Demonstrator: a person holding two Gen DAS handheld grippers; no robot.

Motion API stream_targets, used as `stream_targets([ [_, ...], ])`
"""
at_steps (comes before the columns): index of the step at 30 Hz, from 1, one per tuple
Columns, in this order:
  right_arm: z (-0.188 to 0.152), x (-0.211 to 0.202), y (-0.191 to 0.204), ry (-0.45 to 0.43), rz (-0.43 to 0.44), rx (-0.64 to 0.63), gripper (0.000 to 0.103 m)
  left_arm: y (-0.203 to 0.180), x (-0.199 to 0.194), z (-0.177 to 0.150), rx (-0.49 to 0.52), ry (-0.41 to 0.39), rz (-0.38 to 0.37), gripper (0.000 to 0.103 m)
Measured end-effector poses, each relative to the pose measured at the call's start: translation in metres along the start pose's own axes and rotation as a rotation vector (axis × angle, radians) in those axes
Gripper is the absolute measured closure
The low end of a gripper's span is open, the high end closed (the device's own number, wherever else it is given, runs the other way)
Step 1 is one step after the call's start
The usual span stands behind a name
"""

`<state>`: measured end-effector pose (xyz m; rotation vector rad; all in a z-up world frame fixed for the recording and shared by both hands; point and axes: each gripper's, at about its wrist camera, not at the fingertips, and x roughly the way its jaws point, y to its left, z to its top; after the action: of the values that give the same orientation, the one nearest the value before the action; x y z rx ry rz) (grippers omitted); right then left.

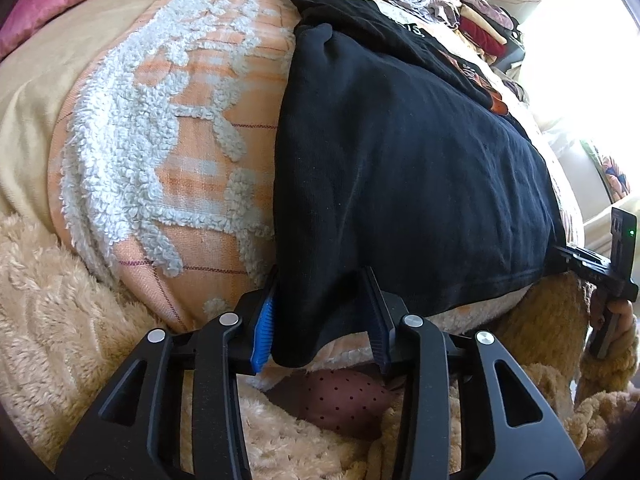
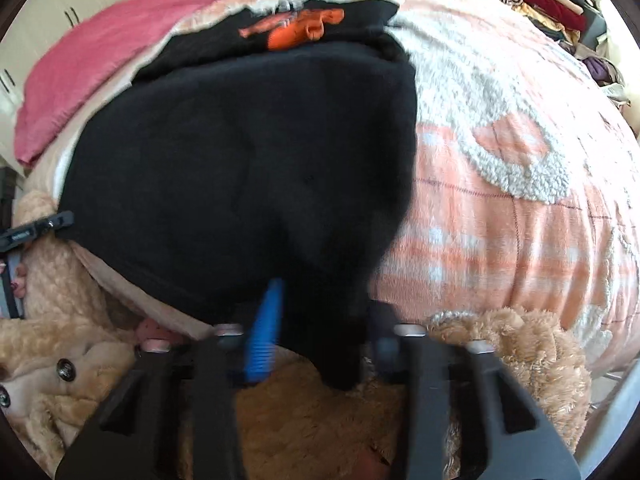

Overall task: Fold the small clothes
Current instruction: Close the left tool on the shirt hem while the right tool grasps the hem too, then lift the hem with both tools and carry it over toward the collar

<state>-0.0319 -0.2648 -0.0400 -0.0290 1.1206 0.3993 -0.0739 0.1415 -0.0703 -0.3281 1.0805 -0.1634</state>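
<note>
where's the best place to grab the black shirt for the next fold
By the two near hem corners, coming from the bed's near edge: the black shirt lies flat there, one corner between each of the left gripper and right gripper fingers.
</note>
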Motion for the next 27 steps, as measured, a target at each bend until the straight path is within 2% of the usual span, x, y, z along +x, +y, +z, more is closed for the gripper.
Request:
stream_targets([
  [3, -0.002, -0.011, -0.002, -0.081, 0.058, 0.04, 0.093, 0.001, 0.001, 0.001, -0.007, 0.006, -0.004, 0.074],
  [7, 0.002, -0.032, 0.005, -0.189, 0.103, 0.04, 0.094, -0.001, -0.003, 0.004, 0.021, 0.01, 0.013, 0.093],
  [10, 0.013, -0.046, 0.008, -0.259, 0.131, 0.029, 0.094, 0.001, -0.008, 0.008, 0.015, 0.005, -0.006, 0.099],
  [16, 0.036, -0.071, 0.013, -0.374, 0.154, 0.019, 0.094, -0.002, -0.035, 0.025, 0.022, -0.078, -0.06, 0.1],
  [23, 0.059, -0.092, 0.005, -0.492, 0.151, 0.064, 0.094, -0.001, -0.071, 0.061, -0.015, -0.185, -0.214, 0.1],
  [27, 0.07, -0.101, -0.004, -0.54, 0.178, 0.096, 0.094, -0.001, -0.076, 0.079, -0.032, -0.225, -0.248, 0.1],
])
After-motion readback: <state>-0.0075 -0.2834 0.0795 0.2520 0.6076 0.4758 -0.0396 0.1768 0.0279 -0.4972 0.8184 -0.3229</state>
